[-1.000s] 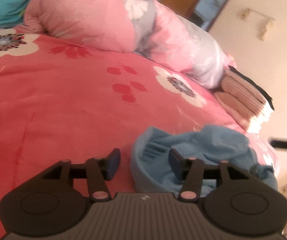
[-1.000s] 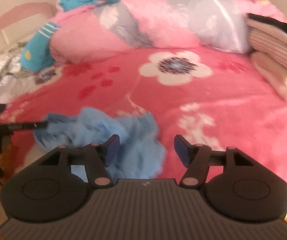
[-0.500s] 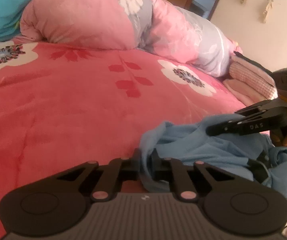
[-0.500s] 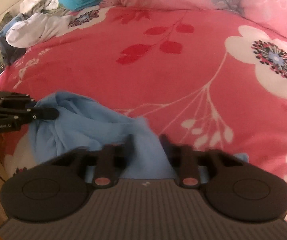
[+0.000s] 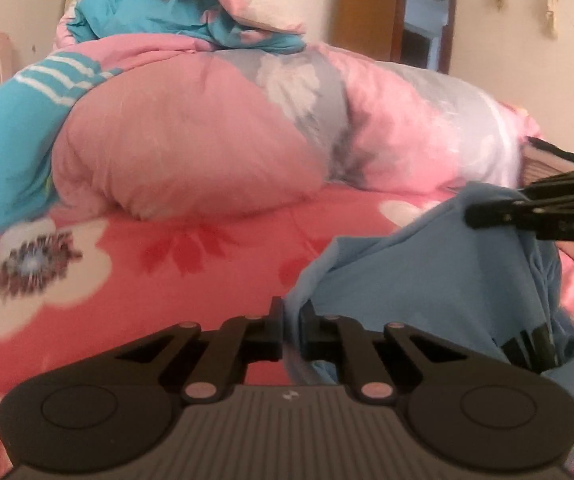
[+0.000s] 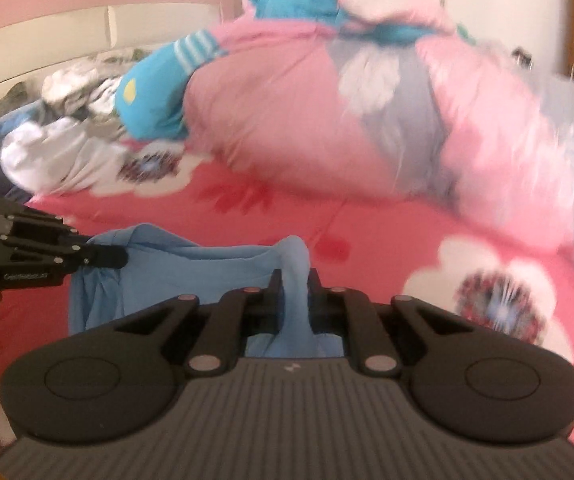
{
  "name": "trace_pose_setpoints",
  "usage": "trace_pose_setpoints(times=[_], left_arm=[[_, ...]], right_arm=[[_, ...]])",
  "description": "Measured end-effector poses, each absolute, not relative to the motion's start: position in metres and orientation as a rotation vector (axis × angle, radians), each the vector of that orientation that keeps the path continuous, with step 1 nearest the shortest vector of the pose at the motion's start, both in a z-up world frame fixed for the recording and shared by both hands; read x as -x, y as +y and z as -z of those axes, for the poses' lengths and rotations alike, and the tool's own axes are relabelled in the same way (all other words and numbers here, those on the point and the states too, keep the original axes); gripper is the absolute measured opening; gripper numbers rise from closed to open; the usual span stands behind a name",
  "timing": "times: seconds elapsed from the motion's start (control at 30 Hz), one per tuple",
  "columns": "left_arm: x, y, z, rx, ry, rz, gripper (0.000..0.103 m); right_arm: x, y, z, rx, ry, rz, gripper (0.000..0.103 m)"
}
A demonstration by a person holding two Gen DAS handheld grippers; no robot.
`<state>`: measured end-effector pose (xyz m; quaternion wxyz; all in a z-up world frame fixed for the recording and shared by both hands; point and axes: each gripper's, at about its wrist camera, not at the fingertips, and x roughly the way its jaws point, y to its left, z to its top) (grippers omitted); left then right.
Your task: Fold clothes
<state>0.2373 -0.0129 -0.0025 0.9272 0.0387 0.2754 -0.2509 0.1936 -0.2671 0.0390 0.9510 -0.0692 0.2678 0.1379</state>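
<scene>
A light blue garment (image 5: 427, 280) hangs bunched between my two grippers above the red flowered bed cover (image 5: 167, 280). My left gripper (image 5: 291, 312) is shut on one edge of the cloth, which runs up and to the right from its pads. In the right wrist view my right gripper (image 6: 294, 284) is closing its jaws, and a fold of the blue garment (image 6: 207, 276) is pinched between the pads. Each view shows the other gripper at its side: the right gripper (image 5: 475, 216) and the left gripper (image 6: 121, 258), both gripping the cloth.
A big rolled pink, grey and teal quilt (image 5: 207, 140) lies across the back of the bed. A folded stack (image 5: 543, 168) shows at its right end. Crumpled white and grey clothes (image 6: 47, 148) lie by the pink headboard (image 6: 87, 12). A wooden door (image 5: 367, 8) stands behind.
Both grippers went from open over the crumpled garment to pinched on its cloth. They then rose and drew apart, so the garment lifted off the bed and stretched between them.
</scene>
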Motion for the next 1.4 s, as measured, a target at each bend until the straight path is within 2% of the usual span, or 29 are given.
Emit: trace_pose_setpoints(times=[0.37,0.7,0.8,0.83,0.9,0.97,1.0,1.03,1.07,1.4], left_arm=[[-0.362,-0.077,-0.008,-0.194,0.487,0.493,0.008],[-0.423,-0.151,0.051,-0.328,0.526,0.450,0.010],[-0.433,-0.159,0.070,-0.318,0.596,0.460,0.016],[-0.435,-0.159,0.074,-0.307,0.624,0.464,0.024],[-0.435,-0.155,0.074,-0.274,0.647,0.455,0.037],[-0.432,-0.150,0.069,-0.243,0.663,0.455,0.070],[-0.430,-0.146,0.065,-0.229,0.667,0.458,0.073],[-0.428,-0.142,0.060,-0.214,0.671,0.460,0.074],[-0.422,-0.136,0.053,-0.204,0.672,0.458,0.074],[-0.329,-0.061,-0.015,-0.021,0.757,0.561,0.081]], right_arm=[[-0.314,-0.297,-0.042,0.258,0.430,-0.145,0.008],[-0.393,-0.348,0.028,0.185,0.501,-0.008,0.008],[-0.406,-0.357,0.051,0.171,0.536,0.016,0.009],[-0.409,-0.361,0.057,0.157,0.557,0.016,0.010],[-0.417,-0.369,0.066,0.110,0.617,0.005,0.016],[-0.413,-0.378,0.064,0.050,0.625,-0.002,0.030],[-0.411,-0.382,0.059,0.026,0.639,0.017,0.038],[-0.406,-0.387,0.054,0.000,0.645,0.043,0.054],[-0.400,-0.391,0.047,-0.025,0.639,0.061,0.060],[-0.248,-0.433,-0.025,-0.437,0.610,0.022,0.075]])
